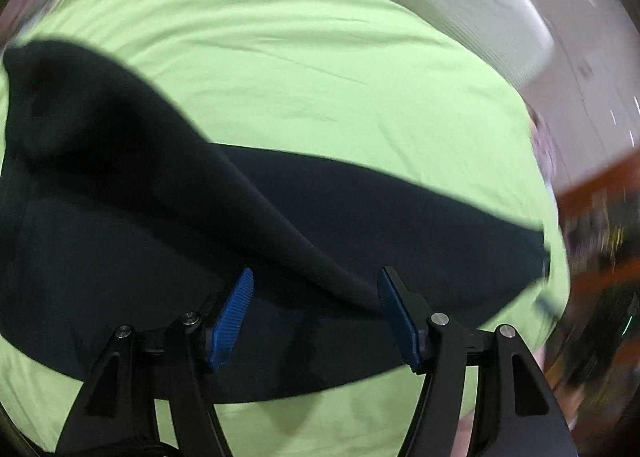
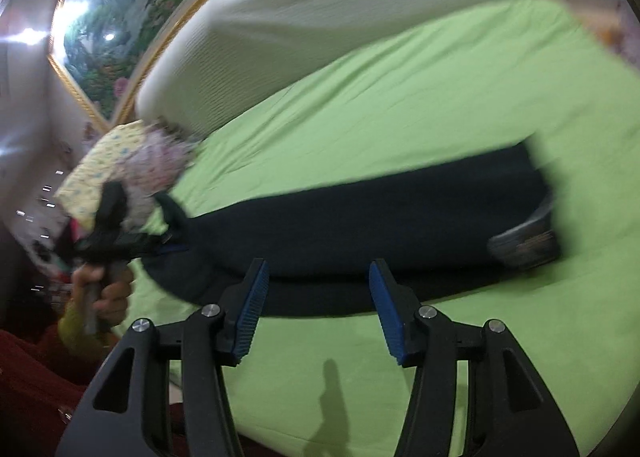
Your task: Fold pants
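Dark navy pants (image 1: 168, 217) lie on a light green sheet (image 1: 300, 69). In the left wrist view one part is folded over, with a raised crease running down between the fingers. My left gripper (image 1: 316, 289) is open just above the pants, its blue pads apart and holding nothing. In the right wrist view the pants (image 2: 360, 217) stretch across the sheet (image 2: 400, 97), with the waistband end at the right. My right gripper (image 2: 320, 281) is open and empty, at the pants' near edge. The left gripper (image 2: 120, 233) shows at the far left, at the pants' end.
A white mattress or bolster (image 2: 320, 9) lies along the far side of the green sheet. A framed landscape picture (image 2: 120, 17) hangs behind it. Patterned cloth (image 2: 132, 161) lies at the bed's left corner. A hand (image 2: 108, 293) holds the left gripper's handle.
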